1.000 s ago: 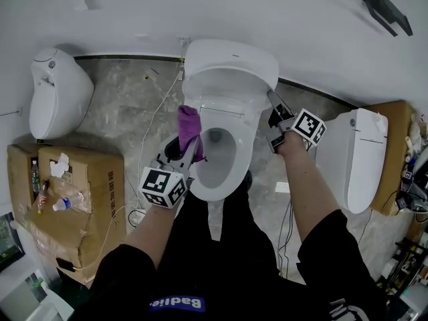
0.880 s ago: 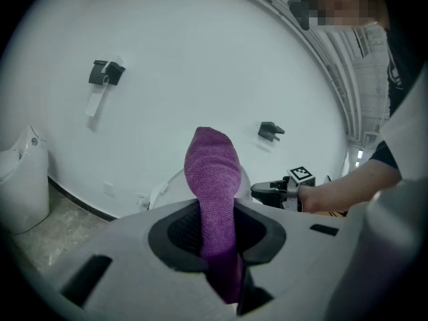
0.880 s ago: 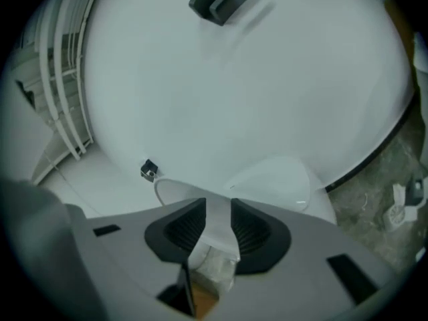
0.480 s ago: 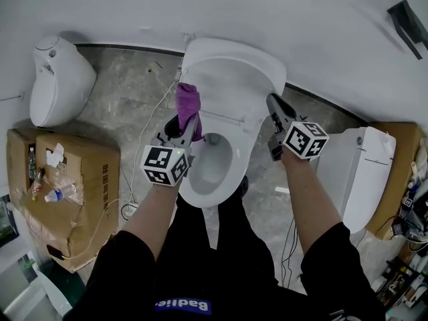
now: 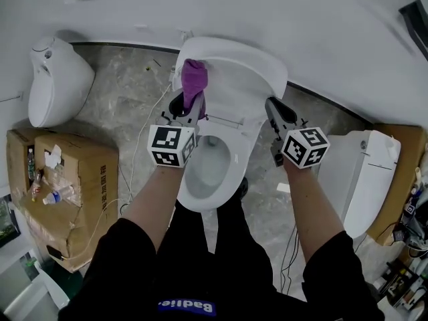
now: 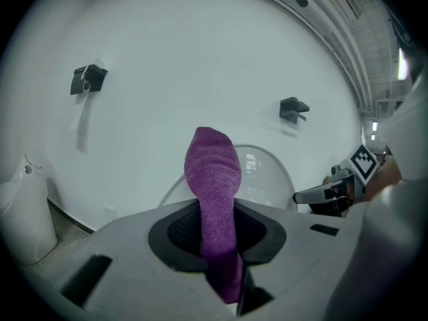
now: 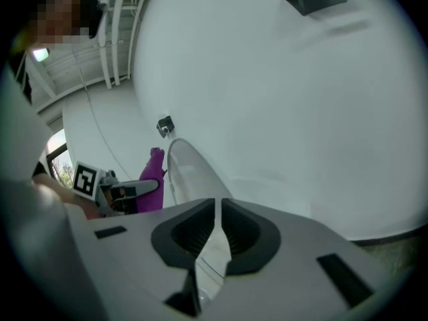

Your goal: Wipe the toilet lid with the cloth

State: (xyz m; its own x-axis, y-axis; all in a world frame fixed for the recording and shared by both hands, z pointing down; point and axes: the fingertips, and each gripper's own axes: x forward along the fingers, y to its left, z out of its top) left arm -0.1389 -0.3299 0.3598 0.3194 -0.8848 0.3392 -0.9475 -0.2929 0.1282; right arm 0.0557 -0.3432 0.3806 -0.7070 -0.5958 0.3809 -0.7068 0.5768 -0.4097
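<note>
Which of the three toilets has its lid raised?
The middle toilet: its bowl shows, while the left toilet and the right toilet are closed.

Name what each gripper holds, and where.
The left gripper grips the purple cloth by its lower end. The right gripper, jaws just closing, pinches the raised toilet lid at its side edge.

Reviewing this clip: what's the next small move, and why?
Probably press the purple cloth onto the raised toilet lid and start a stroke across it. The left gripper is shut on the cloth, its tip at the lid's upper left in the head view, and the right gripper, whose jaws have just been closing, pinches the lid's right edge.
</note>
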